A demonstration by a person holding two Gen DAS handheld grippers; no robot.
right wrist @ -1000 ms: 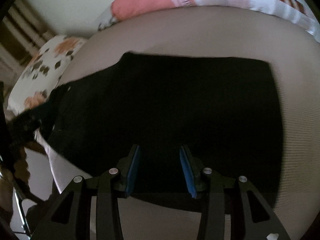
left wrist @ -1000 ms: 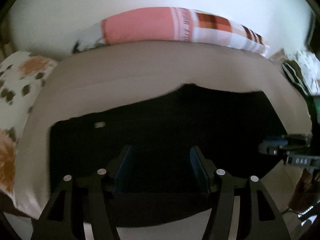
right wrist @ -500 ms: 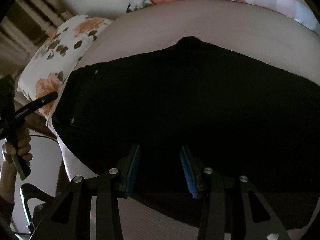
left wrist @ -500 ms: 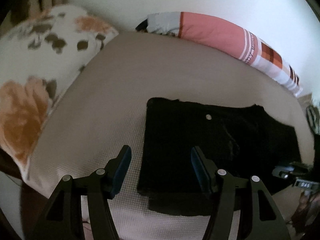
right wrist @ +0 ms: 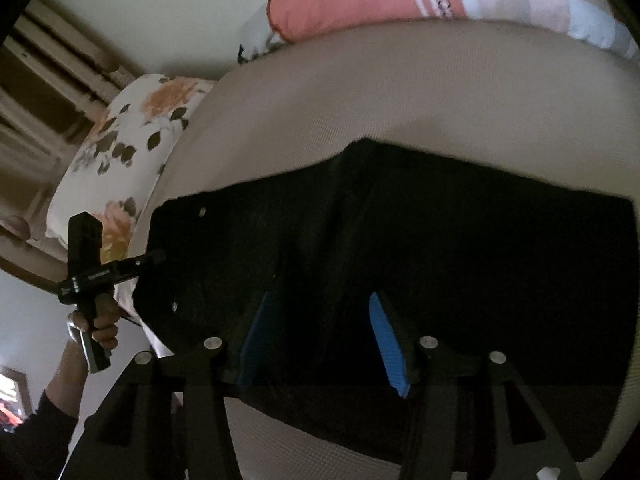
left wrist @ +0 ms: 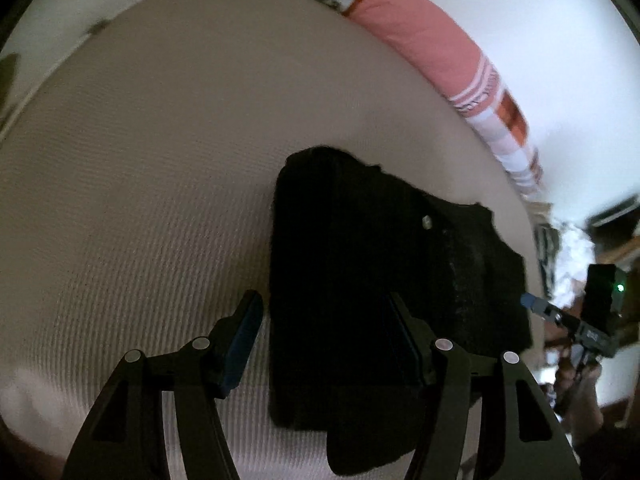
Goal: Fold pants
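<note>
Black pants (left wrist: 372, 280) lie folded flat on a beige bed (left wrist: 140, 200). In the left wrist view my left gripper (left wrist: 324, 336) is open and empty, straddling the pants' left edge near the front of the bed. In the right wrist view the pants (right wrist: 440, 248) fill the middle, and my right gripper (right wrist: 320, 336) is open and empty just above their near part. The left gripper (right wrist: 120, 268) also shows there at the pants' left end. The right gripper (left wrist: 560, 316) shows in the left wrist view at the pants' right end.
A pink and plaid pillow (left wrist: 440, 52) lies along the far side of the bed by a white wall. A floral pillow (right wrist: 120, 152) sits at the left end. The bed's front edge (right wrist: 320, 440) runs just below the pants.
My left gripper has swung left to the pants' left end. The right gripper has shifted left along the pants. Both stay open.
</note>
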